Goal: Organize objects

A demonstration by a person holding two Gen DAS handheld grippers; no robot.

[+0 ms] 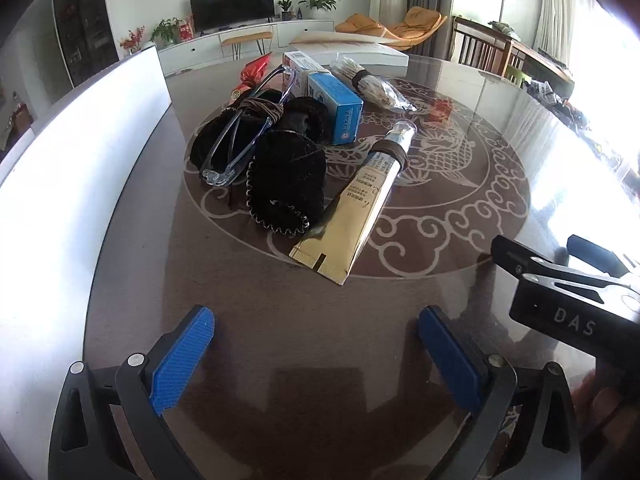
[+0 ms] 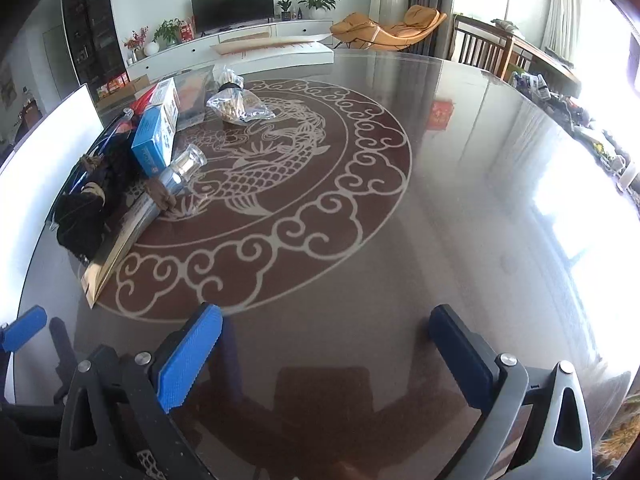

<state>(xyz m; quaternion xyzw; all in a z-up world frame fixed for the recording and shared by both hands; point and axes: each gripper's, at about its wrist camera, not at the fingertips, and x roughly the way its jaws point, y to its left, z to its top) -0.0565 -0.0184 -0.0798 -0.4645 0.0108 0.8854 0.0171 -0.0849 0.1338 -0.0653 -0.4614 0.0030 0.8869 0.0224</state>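
The left gripper, with its blue ribbed pads spread wide, is held above the round glass-topped table with a dragon pattern, and nothing is gripped between its jaws. The right gripper is likewise seen released and empty over bare table surface, and its black body also shows at the right edge of the left wrist view.

A cluster of objects is gathered on the far left part of the table. A gold and silver tube with a clear cap is laid diagonally nearest the left gripper, beside a black velvet drawstring pouch. Clear-framed glasses are rested on a second black pouch. A blue and white carton is placed behind them, with a plastic bag of cotton swabs and a red packet further back.
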